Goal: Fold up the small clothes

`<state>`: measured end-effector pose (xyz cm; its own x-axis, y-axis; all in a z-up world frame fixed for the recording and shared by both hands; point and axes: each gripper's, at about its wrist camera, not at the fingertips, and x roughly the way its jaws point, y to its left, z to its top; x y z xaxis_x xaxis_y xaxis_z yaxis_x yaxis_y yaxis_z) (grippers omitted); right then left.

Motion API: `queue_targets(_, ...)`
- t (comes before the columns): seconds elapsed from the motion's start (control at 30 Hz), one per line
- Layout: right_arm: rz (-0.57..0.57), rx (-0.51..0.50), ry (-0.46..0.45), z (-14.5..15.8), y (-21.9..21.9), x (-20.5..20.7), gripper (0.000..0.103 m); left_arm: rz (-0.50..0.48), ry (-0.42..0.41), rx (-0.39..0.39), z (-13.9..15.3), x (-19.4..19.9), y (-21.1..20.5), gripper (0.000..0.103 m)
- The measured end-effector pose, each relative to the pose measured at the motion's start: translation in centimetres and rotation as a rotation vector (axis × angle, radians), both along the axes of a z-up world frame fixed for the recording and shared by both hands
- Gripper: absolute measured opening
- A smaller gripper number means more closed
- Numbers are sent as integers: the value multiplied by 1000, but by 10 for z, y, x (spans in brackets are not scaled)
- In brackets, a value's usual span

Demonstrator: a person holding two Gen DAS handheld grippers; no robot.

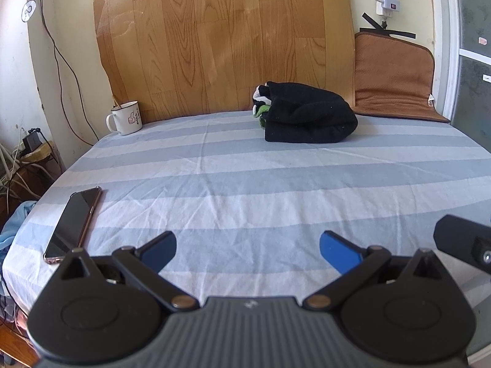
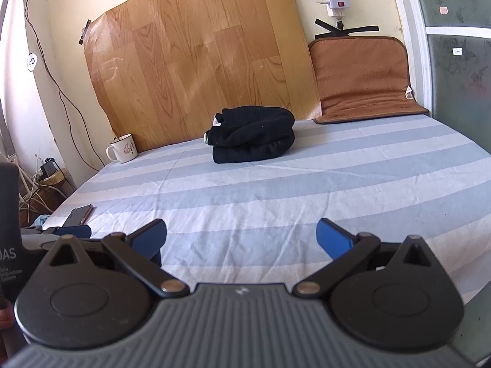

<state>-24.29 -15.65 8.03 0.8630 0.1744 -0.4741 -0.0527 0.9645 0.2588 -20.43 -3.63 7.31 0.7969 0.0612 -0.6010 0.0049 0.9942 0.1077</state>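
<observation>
A folded black garment lies at the far side of the striped sheet, with a bit of green and white cloth showing at its left end. It also shows in the right wrist view. My left gripper is open and empty, low over the near part of the sheet, well short of the garment. My right gripper is open and empty too, beside the left one; part of it shows at the right edge of the left wrist view.
A white mug stands at the far left against a wood-pattern board. A phone lies near the left edge. A brown cushion leans at the far right. Cables and a bin sit beyond the left edge.
</observation>
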Motion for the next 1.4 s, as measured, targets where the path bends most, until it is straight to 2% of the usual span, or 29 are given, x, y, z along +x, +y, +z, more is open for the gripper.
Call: queue_targets(1.4, -12, 9, -10, -1, 1, -1, 103, -27, 21, 13, -5, -1, -2, 103)
